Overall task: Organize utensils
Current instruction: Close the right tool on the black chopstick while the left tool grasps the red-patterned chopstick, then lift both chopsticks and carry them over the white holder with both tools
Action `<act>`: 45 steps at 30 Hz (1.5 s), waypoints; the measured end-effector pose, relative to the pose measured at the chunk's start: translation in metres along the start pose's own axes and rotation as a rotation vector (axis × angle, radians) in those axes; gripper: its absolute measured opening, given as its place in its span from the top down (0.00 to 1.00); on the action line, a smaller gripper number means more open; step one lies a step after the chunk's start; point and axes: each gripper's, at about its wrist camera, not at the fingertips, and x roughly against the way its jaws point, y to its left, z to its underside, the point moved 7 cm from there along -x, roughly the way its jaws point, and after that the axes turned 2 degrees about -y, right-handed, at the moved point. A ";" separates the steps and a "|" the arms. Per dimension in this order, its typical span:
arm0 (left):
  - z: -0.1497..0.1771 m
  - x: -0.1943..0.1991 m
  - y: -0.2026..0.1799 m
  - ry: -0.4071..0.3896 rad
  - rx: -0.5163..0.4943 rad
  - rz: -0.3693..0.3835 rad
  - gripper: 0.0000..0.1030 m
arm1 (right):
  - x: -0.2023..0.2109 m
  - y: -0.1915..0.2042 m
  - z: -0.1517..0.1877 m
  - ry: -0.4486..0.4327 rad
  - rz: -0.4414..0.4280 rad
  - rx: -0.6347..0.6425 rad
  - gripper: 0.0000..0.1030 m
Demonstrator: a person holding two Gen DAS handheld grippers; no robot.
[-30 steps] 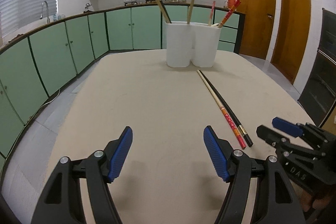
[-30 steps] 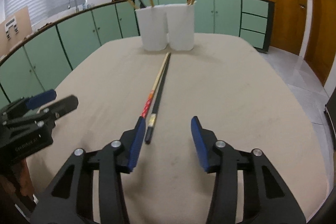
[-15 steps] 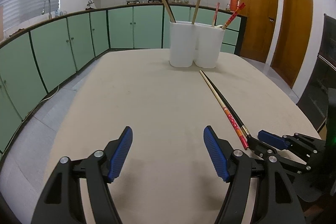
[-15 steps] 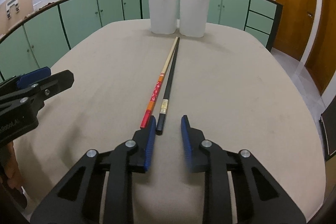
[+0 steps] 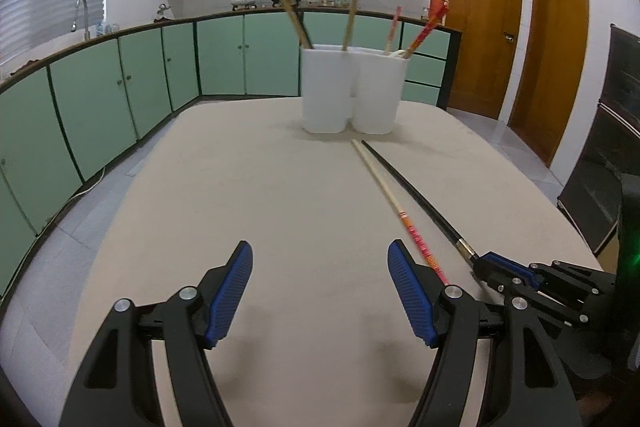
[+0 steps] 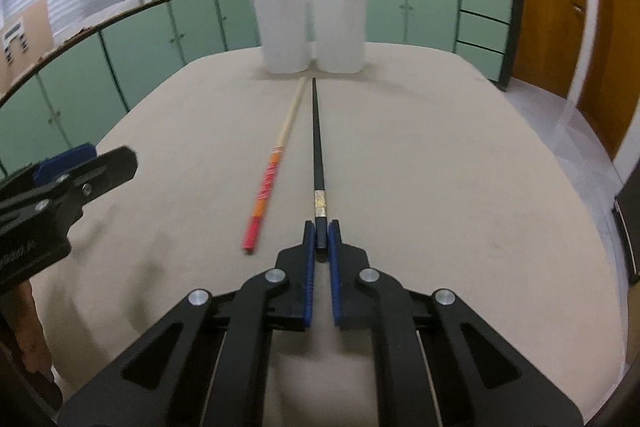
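A black chopstick and a red-handled wooden chopstick lie side by side on the beige table, pointing at a white two-compartment holder with several chopsticks standing in it. My right gripper is shut on the near end of the black chopstick, which lies low along the table. In the left wrist view the black chopstick, the red-handled one and the holder show too. My left gripper is open and empty, left of the chopsticks.
Green kitchen cabinets run along the left and back. Wooden doors stand at the right. The table's right edge drops to a tiled floor. The left gripper shows at the left in the right wrist view.
My right gripper moved forward onto the black chopstick's near end and closed on it. The left gripper stayed open, with little movement.
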 end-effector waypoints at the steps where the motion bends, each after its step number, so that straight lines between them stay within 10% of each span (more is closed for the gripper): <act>1: -0.001 -0.001 -0.007 0.000 -0.002 0.006 0.33 | 0.002 -0.006 -0.001 -0.004 0.007 -0.015 0.94; 28: 0.020 -0.037 -0.070 0.072 0.019 -0.054 0.35 | 0.040 -0.067 -0.015 -0.146 0.080 -0.113 0.94; 45: 0.029 -0.048 -0.076 0.146 -0.019 -0.065 0.94 | 0.050 -0.069 -0.019 -0.172 0.074 -0.111 0.94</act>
